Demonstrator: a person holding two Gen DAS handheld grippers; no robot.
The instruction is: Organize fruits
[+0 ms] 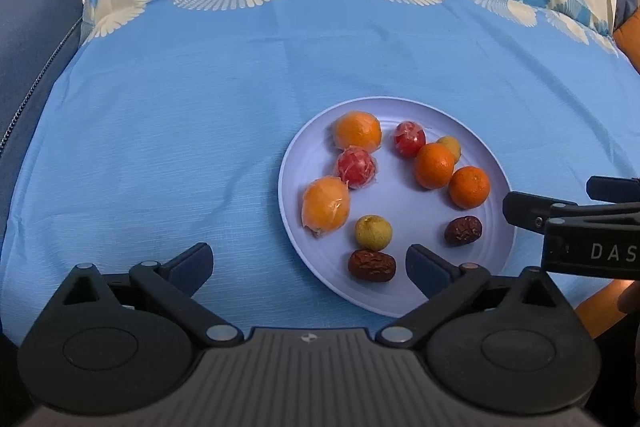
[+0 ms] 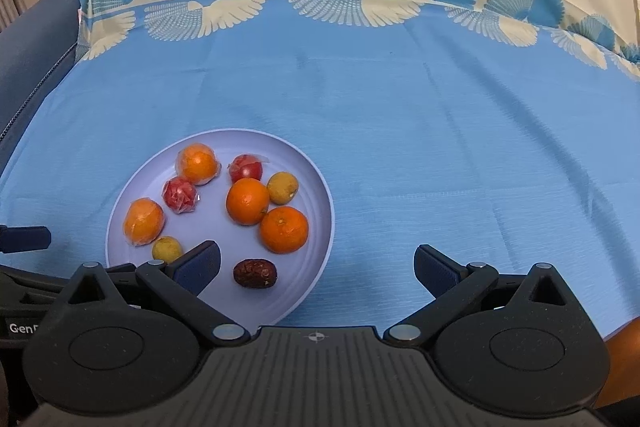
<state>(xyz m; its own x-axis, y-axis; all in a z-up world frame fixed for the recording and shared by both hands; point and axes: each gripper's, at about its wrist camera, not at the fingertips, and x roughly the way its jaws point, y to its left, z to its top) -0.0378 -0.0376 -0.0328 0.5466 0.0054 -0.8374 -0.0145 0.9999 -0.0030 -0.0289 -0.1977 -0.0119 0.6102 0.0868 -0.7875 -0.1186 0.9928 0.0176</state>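
Note:
A pale lavender plate [image 1: 496,183] [image 2: 320,187] on the blue cloth holds all the fruit: two bare oranges [image 1: 469,187] [image 2: 284,229], two plastic-wrapped oranges [image 1: 326,202] [image 2: 143,220], two wrapped red fruits [image 1: 356,167] [image 2: 180,194], two small yellow fruits [image 1: 373,233] [image 2: 282,188] and two brown dates [image 1: 372,265] [image 2: 255,273]. My left gripper [image 1: 308,265] is open and empty at the plate's near left edge. My right gripper [image 2: 318,267] is open and empty at the plate's near right edge; it shows in the left wrist view [image 1: 560,203].
A blue tablecloth [image 1: 160,147] [image 2: 460,147] with a cream fan-pattern border covers the table. Dark blue upholstery [image 1: 32,47] lies at the left. An orange wooden edge [image 2: 620,359] shows at the near right.

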